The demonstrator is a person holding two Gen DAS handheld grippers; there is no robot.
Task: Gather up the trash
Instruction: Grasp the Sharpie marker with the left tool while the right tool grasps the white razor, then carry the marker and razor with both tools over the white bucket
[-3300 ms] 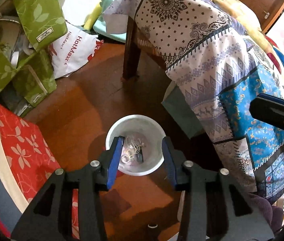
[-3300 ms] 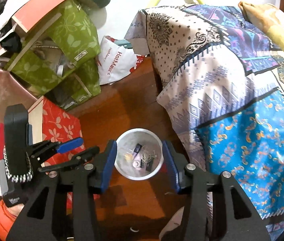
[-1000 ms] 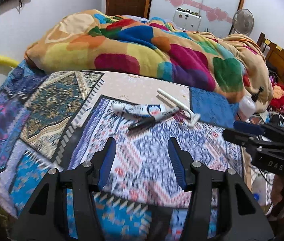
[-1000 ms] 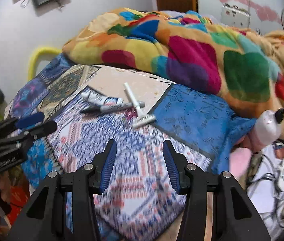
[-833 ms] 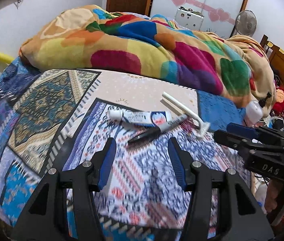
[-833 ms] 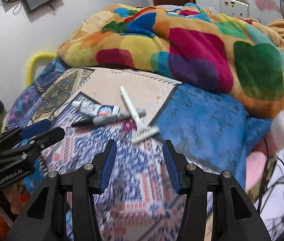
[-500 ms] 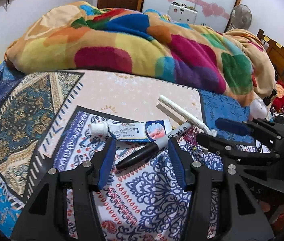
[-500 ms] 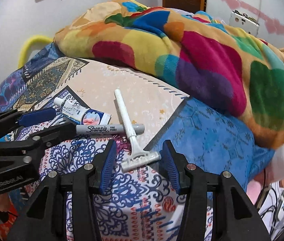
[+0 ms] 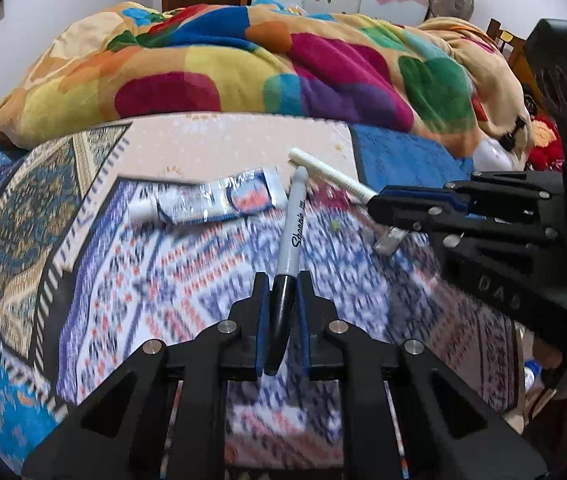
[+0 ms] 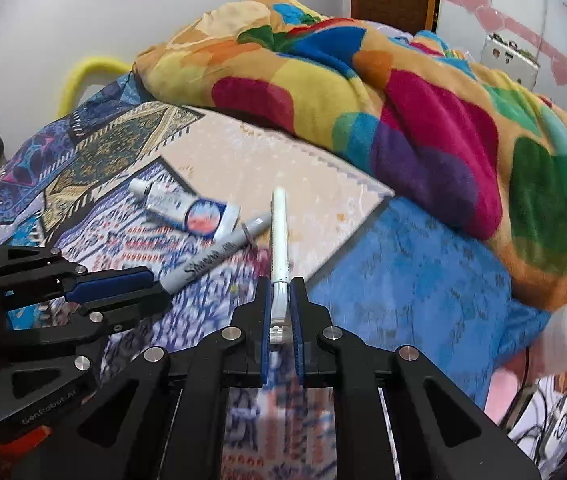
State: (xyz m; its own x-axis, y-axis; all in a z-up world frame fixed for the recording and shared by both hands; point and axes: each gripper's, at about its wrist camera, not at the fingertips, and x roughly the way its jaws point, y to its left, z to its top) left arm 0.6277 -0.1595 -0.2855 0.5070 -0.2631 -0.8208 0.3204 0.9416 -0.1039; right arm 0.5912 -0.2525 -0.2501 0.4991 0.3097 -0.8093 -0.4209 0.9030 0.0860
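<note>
Spanning frame top: multicoloured blanket (image 9: 267, 64) on patterned bedsheet (image 9: 131, 264) | left gripper (image 9: 283, 300) fingers closed on Sharpie marker (image 9: 293, 236), frame centre | right gripper (image 10: 281, 312) fingers clamped on white razor (image 10: 279, 236), centre | toothpaste tube (image 9: 219, 202) lying centre-left on sheet

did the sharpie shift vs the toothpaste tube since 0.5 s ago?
Yes. The Sharpie has swung: its grey end now sits by the flat end of the tube, its black cap clamped in the left gripper nearer the camera.
</note>
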